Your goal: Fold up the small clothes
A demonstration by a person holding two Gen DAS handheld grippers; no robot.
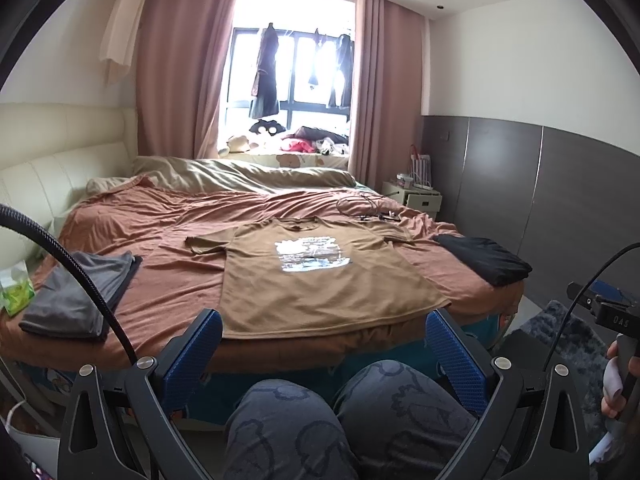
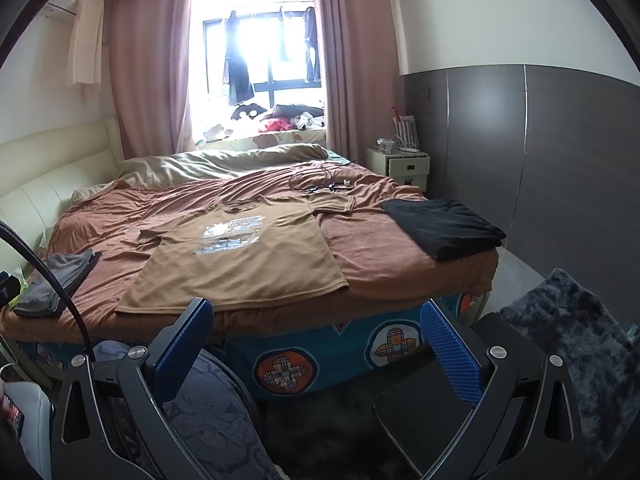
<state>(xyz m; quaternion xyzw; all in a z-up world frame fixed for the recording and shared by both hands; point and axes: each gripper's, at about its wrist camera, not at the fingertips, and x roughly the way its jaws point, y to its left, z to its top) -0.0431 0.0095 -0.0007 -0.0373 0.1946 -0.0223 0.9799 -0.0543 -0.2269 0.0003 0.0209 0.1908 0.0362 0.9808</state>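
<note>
A brown T-shirt [image 1: 320, 276] with a silver print lies flat on the rust bedspread [image 1: 172, 248], hem at the near bed edge; it also shows in the right wrist view [image 2: 244, 256]. My left gripper [image 1: 324, 344] is open and empty, held back from the bed above the person's knees, its blue pads [image 1: 200, 356] either side of the shirt's hem. My right gripper [image 2: 316, 332] is open and empty, below the bed edge and right of the shirt.
A folded grey garment [image 1: 80, 292] lies at the bed's left, a folded black one [image 2: 444, 228] at its right. Cables [image 2: 320, 180] lie behind the shirt. A green tissue pack [image 1: 16, 292], nightstand [image 2: 400, 164] and dark rug [image 2: 580, 344] are around the bed.
</note>
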